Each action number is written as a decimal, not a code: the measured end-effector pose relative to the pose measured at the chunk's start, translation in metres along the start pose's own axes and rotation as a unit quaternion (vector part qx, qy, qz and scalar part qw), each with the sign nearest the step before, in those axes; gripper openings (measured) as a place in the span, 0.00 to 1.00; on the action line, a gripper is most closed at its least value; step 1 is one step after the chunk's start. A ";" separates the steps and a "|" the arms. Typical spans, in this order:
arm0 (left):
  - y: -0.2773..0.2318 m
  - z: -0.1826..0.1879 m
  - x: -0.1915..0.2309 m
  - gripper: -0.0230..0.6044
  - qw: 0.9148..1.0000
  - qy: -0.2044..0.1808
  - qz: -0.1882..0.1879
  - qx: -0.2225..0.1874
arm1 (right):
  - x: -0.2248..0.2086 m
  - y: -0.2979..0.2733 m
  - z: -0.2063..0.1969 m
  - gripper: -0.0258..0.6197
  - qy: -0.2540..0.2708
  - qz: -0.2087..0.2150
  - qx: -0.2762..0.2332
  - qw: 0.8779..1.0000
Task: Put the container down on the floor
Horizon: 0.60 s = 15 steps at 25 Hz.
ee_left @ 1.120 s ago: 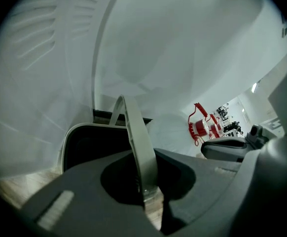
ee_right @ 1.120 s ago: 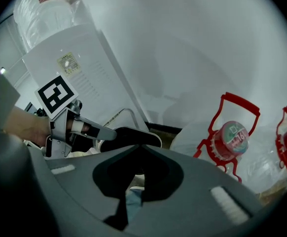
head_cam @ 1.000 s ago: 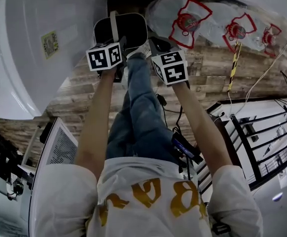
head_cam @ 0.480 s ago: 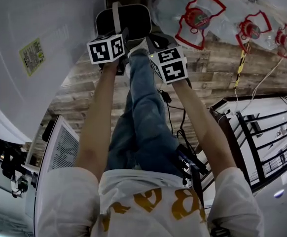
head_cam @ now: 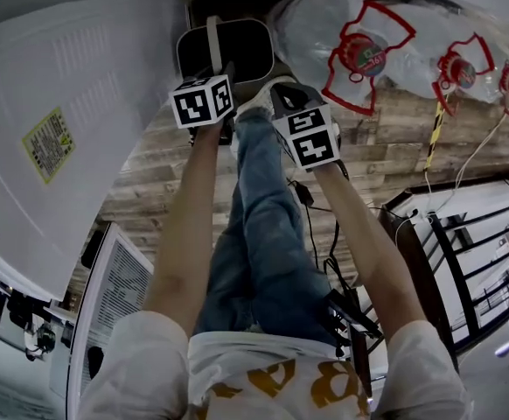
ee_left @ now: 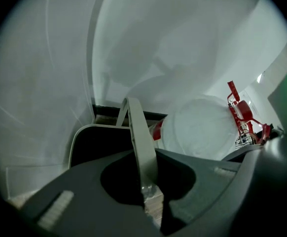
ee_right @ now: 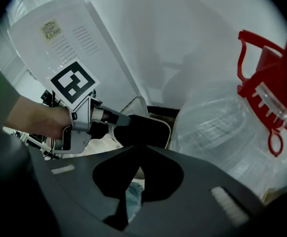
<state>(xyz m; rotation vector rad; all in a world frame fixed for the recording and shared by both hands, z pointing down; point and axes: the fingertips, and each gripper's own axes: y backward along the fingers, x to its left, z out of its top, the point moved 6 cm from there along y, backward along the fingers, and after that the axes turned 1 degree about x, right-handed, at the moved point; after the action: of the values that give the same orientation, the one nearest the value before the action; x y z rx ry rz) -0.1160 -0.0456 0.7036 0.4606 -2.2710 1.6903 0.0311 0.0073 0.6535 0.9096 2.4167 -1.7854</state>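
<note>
Well, the container is a dark tub with a pale rim, and it sits low in a tight gap by the wall. A big white machine with a yellow sticker is on one side of it. A clear water jug with red bits is just beside it on the other side. More jugs like it lie in a row farther along.

The left gripper has its jaws pinching the tub's thin pale handle, which stands up over the tub. The right gripper is close by, with its jaws pressed together and nothing between them.

From the head view, the two marker cubes and the person's leg in blue jeans cover the near edge of the tub. Because of that, I cannot tell if the tub's bottom touches the wooden floor or hangs just above it.

A black wire rack stands well off to the person's right. Dark cables lie on the floor near the leg.
</note>
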 end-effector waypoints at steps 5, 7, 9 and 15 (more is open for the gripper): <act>-0.015 0.000 0.006 0.09 1.000 0.002 0.010 -0.009 | 0.000 -0.004 0.001 0.09 0.018 0.003 0.007 1.000; -0.019 0.004 0.008 0.09 1.000 0.000 0.016 -0.015 | -0.002 -0.007 0.004 0.09 0.020 0.003 0.004 1.000; -0.023 0.007 0.011 0.09 1.000 0.003 0.021 -0.021 | -0.002 -0.010 0.006 0.09 0.016 0.003 0.002 1.000; -0.036 0.008 0.022 0.09 0.999 0.012 0.042 -0.026 | -0.004 -0.013 0.011 0.09 0.022 0.009 -0.002 1.000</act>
<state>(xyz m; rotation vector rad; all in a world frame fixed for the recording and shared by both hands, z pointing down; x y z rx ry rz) -0.1216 -0.0647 0.7412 0.3354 -2.3409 1.6627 0.0247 -0.0061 0.6621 0.9759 2.4285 -1.7739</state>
